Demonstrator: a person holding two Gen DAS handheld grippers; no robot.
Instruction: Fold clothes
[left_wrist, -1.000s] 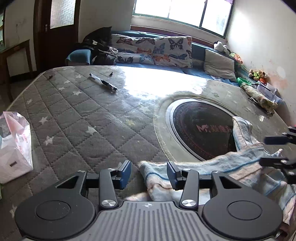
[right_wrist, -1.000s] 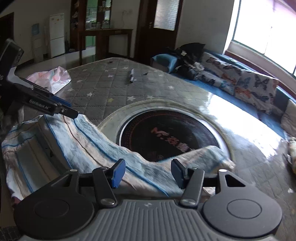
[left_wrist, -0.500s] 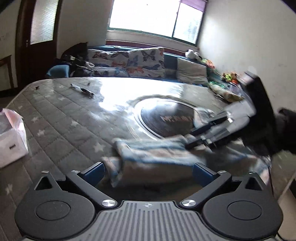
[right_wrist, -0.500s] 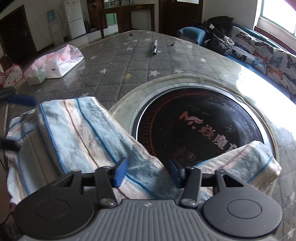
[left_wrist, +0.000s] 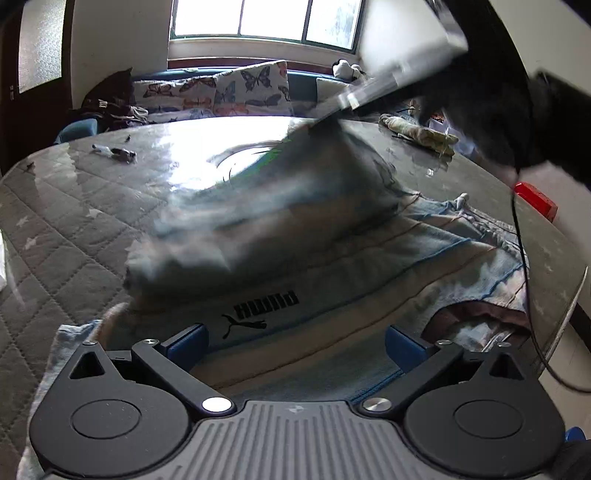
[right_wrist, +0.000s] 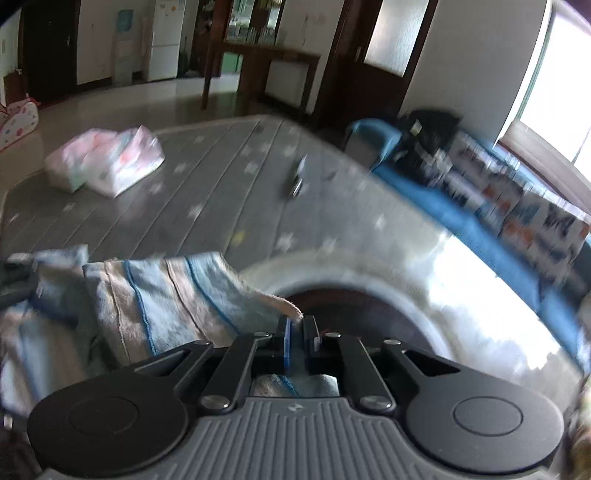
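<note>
Two low wrist views, both over the striped garment (left_wrist: 369, 258).

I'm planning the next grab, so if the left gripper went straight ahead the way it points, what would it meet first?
Probably the striped garment: the open left gripper sits low over it, and the lifted, blurred fold rises directly ahead. Exact depth is unclear.

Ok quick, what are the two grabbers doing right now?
Left gripper: open, holding nothing, above the striped garment.
Right gripper: closed, pinching an edge of the striped garment.
</note>
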